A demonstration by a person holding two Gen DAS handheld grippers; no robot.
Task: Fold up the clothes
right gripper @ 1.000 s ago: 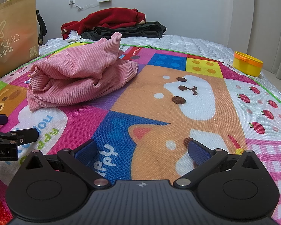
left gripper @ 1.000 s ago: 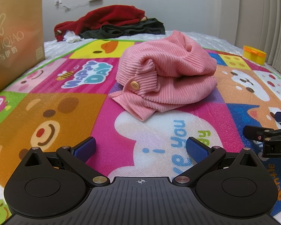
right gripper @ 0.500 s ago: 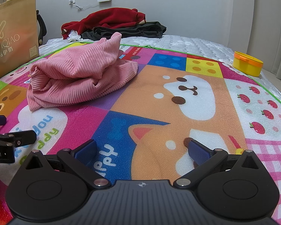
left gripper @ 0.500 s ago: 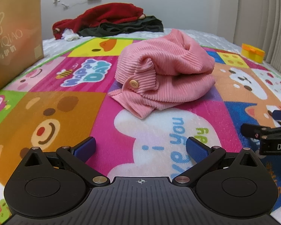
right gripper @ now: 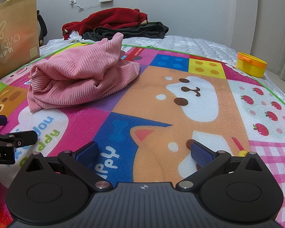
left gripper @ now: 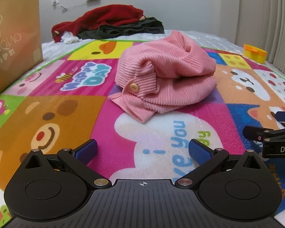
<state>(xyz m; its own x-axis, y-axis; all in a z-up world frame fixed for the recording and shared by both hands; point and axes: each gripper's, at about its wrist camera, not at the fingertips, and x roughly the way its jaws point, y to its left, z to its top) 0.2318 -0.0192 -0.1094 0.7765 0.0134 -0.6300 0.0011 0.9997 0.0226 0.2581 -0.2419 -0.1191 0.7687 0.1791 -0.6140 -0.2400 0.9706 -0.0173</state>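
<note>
Hovering low over the cartoon-printed play mat (left gripper: 70, 117), the left gripper (left gripper: 142, 149) is being held with its jaws spread wide and nothing between its blue pads (left gripper: 86, 150). The right gripper (right gripper: 144, 151) is being held likewise, jaws wide apart and empty, over the blue and orange panels of the mat (right gripper: 180, 117). Each tool is being caught at the margin of the other's view: the right gripper (left gripper: 275, 131) at the right margin of the left wrist view, the left gripper (right gripper: 11, 138) at the left margin of the right wrist view.

A crumpled pink corduroy garment (left gripper: 165, 79) is lying in a heap near the middle of the mat, ahead of the left gripper and well apart from both; a pale button (left gripper: 134, 87) is showing on its near fold. From the right wrist view the garment (right gripper: 79, 76) is being seen ahead and to the left.

A tan paper bag (left gripper: 13, 43) is standing by the mat's left edge. A yellow lidded tub (right gripper: 251, 66) is sitting just beyond the far right corner. Red clothing (right gripper: 112, 19) and dark clothing (right gripper: 134, 31) are lying piled beyond the far edge, against the wall.
</note>
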